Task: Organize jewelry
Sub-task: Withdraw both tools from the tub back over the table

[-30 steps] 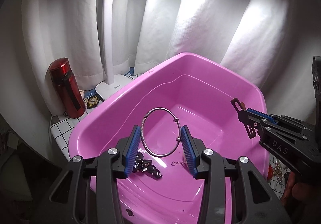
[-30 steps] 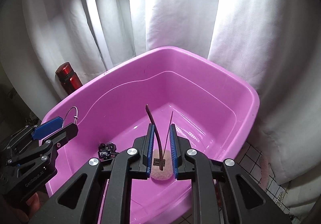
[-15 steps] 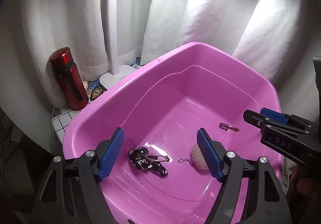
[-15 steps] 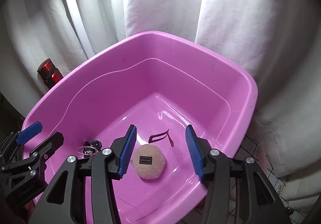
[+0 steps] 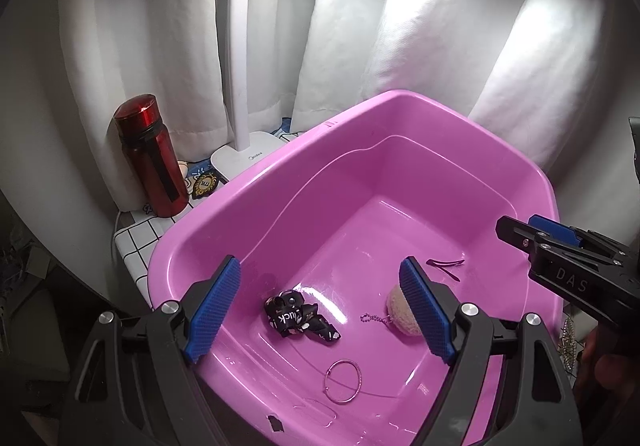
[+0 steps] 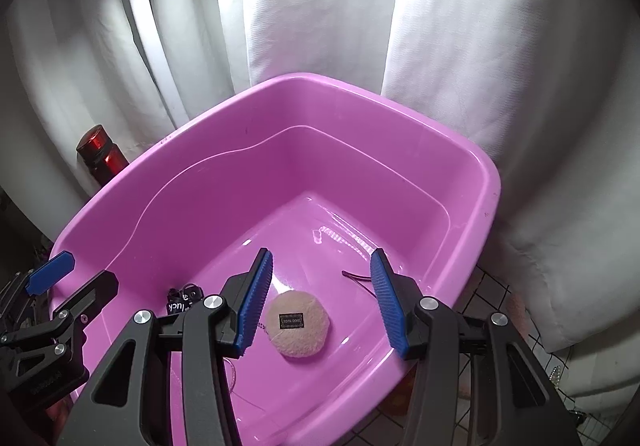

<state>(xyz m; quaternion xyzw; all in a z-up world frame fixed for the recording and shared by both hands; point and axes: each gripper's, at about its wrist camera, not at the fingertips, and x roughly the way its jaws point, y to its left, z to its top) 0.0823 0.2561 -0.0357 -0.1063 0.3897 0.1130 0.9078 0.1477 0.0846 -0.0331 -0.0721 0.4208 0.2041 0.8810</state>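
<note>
A pink plastic tub holds the jewelry. On its floor lie a thin silver bangle, a black printed ribbon piece, a beige fuzzy pompom on a short bead chain and a dark thin hair clip. My left gripper hangs open above the tub floor with nothing between its blue pads. My right gripper is open too, straddling the pompom from above without touching it. Each gripper shows at the other view's edge.
A red metal bottle stands on the white tiled surface left of the tub, beside a white desk lamp base. White curtains close off the back. Beaded jewelry hangs at the right edge.
Both grippers opened. The left let go of the silver bangle, which now lies on the tub floor. The right let go of the hair clip, which dropped beside the pompom.
</note>
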